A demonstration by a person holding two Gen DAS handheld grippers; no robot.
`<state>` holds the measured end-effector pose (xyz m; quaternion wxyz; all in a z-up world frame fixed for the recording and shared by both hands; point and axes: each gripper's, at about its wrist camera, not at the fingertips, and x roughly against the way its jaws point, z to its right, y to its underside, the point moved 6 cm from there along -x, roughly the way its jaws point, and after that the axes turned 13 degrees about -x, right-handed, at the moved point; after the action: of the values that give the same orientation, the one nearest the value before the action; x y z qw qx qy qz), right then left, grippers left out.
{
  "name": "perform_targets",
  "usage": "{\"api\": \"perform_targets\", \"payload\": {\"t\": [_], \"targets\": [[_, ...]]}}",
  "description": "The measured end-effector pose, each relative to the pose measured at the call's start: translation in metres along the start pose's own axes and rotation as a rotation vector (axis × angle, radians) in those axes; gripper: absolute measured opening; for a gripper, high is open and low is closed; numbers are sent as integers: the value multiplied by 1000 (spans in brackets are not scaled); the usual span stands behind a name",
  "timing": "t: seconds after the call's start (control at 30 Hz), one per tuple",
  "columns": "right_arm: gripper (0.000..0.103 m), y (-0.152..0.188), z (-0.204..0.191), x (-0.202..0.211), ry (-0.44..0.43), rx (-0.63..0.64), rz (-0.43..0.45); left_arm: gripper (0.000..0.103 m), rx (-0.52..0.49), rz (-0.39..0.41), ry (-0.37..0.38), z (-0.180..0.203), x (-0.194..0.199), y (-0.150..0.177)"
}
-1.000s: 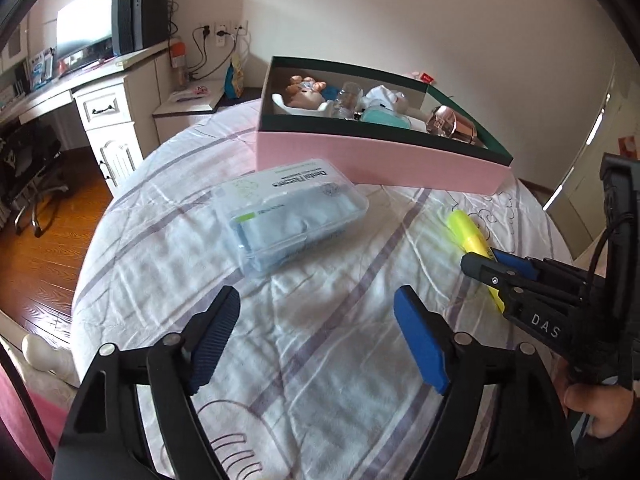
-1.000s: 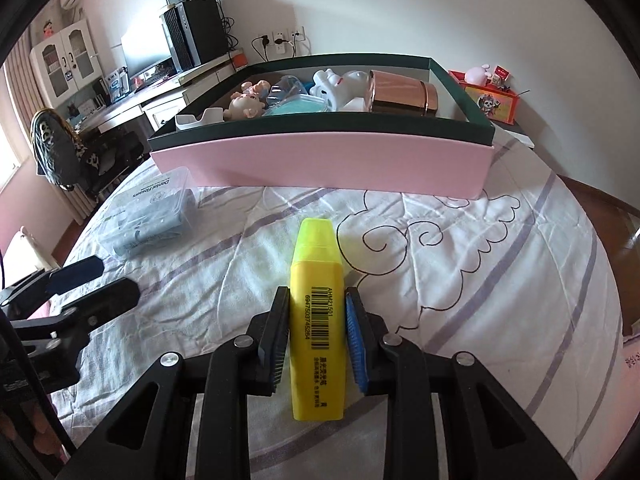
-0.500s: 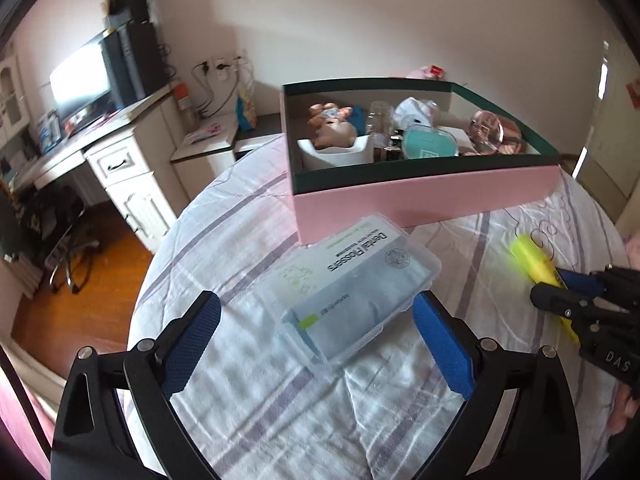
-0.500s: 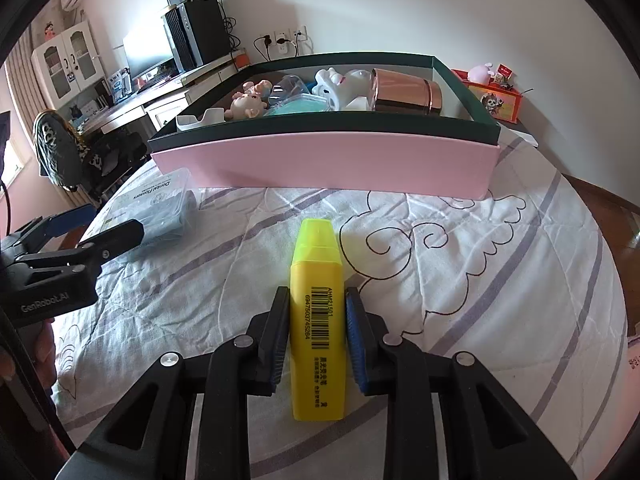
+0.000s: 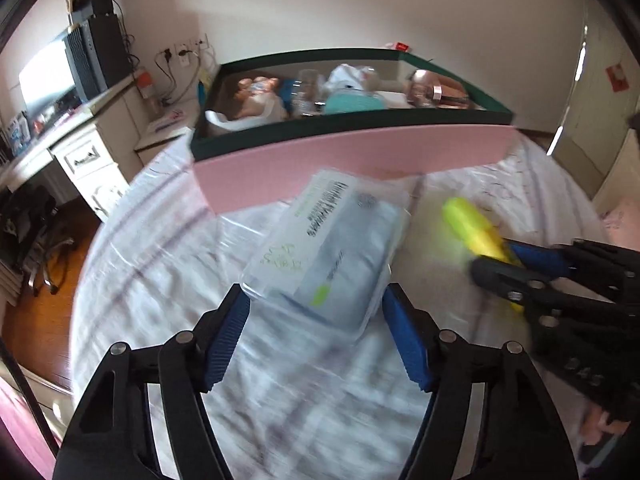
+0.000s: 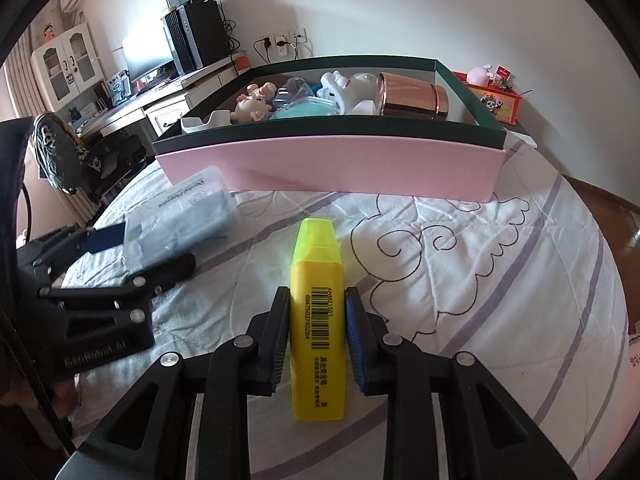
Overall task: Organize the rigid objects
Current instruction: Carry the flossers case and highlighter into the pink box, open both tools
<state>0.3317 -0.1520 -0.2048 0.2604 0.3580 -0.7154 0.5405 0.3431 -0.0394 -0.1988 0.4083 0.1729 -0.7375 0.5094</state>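
A clear plastic box of dental flossers point(image 5: 332, 240) lies on the bed in front of a pink storage box point(image 5: 352, 152). My left gripper point(image 5: 314, 300) is closing, its blue pads meeting the near corners of the flosser box point(image 6: 188, 212); the left wrist view is blurred. To its right my right gripper point(image 6: 318, 320) is shut on a yellow highlighter point(image 6: 318, 280), which rests flat on the sheet with its cap toward the pink box point(image 6: 328, 164). The left wrist view also has the highlighter point(image 5: 468, 224) and the right gripper point(image 5: 496, 258).
The pink box has a dark green rim and holds a copper cup point(image 6: 412, 98), a white toy point(image 6: 348, 88), a teal case point(image 6: 308, 106) and a doll point(image 6: 252, 106). A desk with a monitor point(image 6: 148, 60) stands at the far left. Wooden floor lies past the bed's edges.
My left gripper swung forward and to the right, opened wide around the flosser box, then narrowed onto its near end. The right gripper and the highlighter have not moved.
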Motion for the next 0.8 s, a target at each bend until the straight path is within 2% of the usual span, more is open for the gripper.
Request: {"api": "perform_targets", "payload": {"t": [0.1,0.17,0.23,0.33,0.37,0.43,0.53,0.63,0.8], "targets": [[27,3,0,3,-6,-4,-2,71,18,11,-12,11,5,-1],[27,4,3,5,4,-11,5,76,38,8,-15,9,1,-4],[27,4,9,7,-8,-33,1,80,49,-13,-17,8,-7,-8],[27,2,11,7,-8,-30,3,80,53,-41,-47,5,-19,-10],[27,2,10,6,-10,-27,1,79,53,-47,-49,5,-21,-11],[27,-1,8,1,-7,-17,-3,66,43,-40,-49,8,-22,-14],[27,-5,7,-4,2,-13,-1,64,39,-26,-56,8,-20,-15],[27,-6,8,-3,-4,-19,6,61,57,29,-70,7,-4,-16],[27,-7,5,23,-25,-33,95,61,95,151,-126,7,46,-22]]}}
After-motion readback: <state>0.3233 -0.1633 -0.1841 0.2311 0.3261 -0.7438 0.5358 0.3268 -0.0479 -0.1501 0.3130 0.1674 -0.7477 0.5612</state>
